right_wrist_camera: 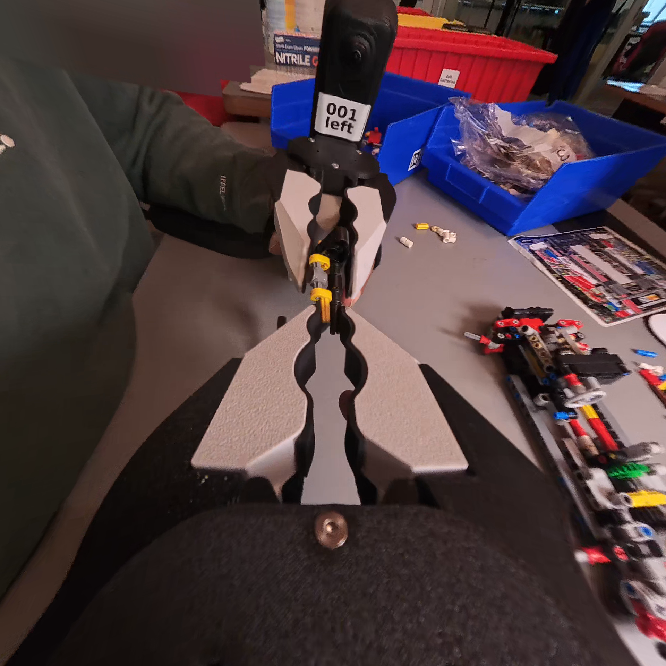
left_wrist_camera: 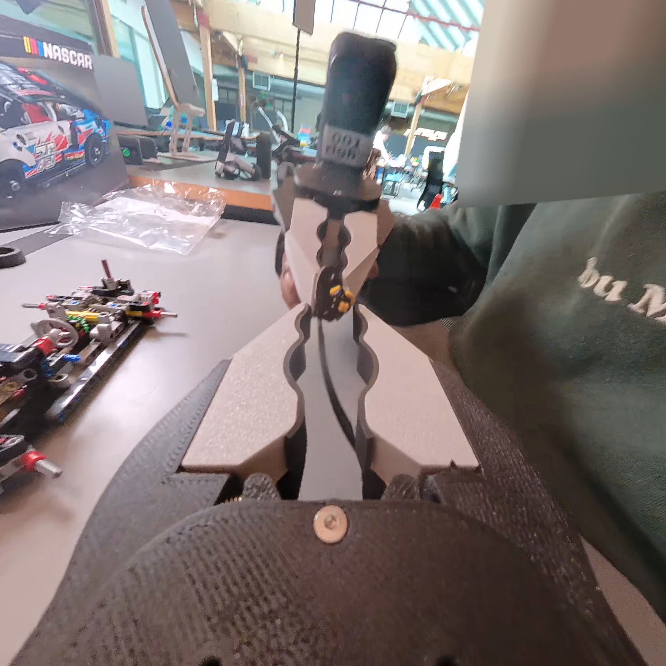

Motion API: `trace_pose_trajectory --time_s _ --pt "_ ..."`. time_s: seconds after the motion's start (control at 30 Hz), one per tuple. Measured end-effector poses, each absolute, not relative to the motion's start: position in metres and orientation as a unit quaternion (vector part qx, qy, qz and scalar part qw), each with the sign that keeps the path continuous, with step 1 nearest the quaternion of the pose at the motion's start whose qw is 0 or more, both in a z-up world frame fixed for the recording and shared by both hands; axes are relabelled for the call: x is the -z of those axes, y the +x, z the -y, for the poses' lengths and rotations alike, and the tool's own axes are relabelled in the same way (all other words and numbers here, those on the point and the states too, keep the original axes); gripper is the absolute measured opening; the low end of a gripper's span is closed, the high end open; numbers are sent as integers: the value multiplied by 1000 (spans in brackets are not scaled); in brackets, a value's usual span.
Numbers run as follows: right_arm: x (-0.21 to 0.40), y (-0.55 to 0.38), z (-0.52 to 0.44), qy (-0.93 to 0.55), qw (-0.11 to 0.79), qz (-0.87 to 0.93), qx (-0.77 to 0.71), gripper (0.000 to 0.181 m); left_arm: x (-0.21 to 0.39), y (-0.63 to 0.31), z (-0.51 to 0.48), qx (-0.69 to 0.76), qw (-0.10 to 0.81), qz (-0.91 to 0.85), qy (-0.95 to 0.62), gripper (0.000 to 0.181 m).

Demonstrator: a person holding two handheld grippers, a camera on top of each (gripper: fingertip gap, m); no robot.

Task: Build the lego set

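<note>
From my left tool (left_wrist_camera: 329,317), I look straight at my right tool (left_wrist_camera: 333,274), tip to tip above the grey worktop (left_wrist_camera: 223,288). My left tool's fingers stand a little apart, and a small black and yellow lego piece (left_wrist_camera: 337,299) sits at their tips; I cannot tell whether they grip it. The right tool opposite is closed on that same piece. A thin black strand (left_wrist_camera: 331,389) runs from the piece down between my left tool's fingers. My green sleeve (left_wrist_camera: 432,266) fills the right side and blocks everything behind it. To the left, the half-built lego car frame (left_wrist_camera: 79,342) lies flat on the worktop, well apart from both tools. Beyond it lie a crumpled clear plastic bag (left_wrist_camera: 144,220) and the set's box (left_wrist_camera: 47,137), standing upright at the far edge.

From my right tool (right_wrist_camera: 329,319), the fingers are clamped on the lower end of the lego piece (right_wrist_camera: 324,284), whose yellow connectors and black rod bridge the gap to my left tool (right_wrist_camera: 328,248), which holds the upper end. My sleeve (right_wrist_camera: 173,169) covers the left side. On the right, the car frame (right_wrist_camera: 576,414) stretches along the worktop (right_wrist_camera: 432,288), with an instruction booklet (right_wrist_camera: 594,270) beyond it. A few loose small parts (right_wrist_camera: 432,232) lie near blue bins (right_wrist_camera: 540,187), one holding plastic bags (right_wrist_camera: 511,144); a red crate (right_wrist_camera: 468,61) stands behind them.
</note>
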State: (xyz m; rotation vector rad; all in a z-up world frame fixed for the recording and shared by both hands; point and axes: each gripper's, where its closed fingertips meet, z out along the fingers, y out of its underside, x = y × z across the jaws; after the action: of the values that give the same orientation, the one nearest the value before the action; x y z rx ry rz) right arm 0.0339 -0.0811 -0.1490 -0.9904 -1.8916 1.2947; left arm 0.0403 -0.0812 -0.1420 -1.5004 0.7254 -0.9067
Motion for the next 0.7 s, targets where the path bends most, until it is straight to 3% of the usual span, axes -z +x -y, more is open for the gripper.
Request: trace_pose_trajectory --time_s 0.2,0.37,0.57,0.7 --pt "146 36 71 -345 391 765 -378 5 147 41 78 366 573 -309 -665 27" --pt "151 31 77 -367 369 750 -408 6 160 43 72 352 551 -297 -697 2" --pt "145 29 70 -346 404 729 -431 14 161 41 65 527 438 -129 -717 0" --pt "148 30 72 -320 424 737 -418 9 166 45 68 593 376 -76 -708 0"
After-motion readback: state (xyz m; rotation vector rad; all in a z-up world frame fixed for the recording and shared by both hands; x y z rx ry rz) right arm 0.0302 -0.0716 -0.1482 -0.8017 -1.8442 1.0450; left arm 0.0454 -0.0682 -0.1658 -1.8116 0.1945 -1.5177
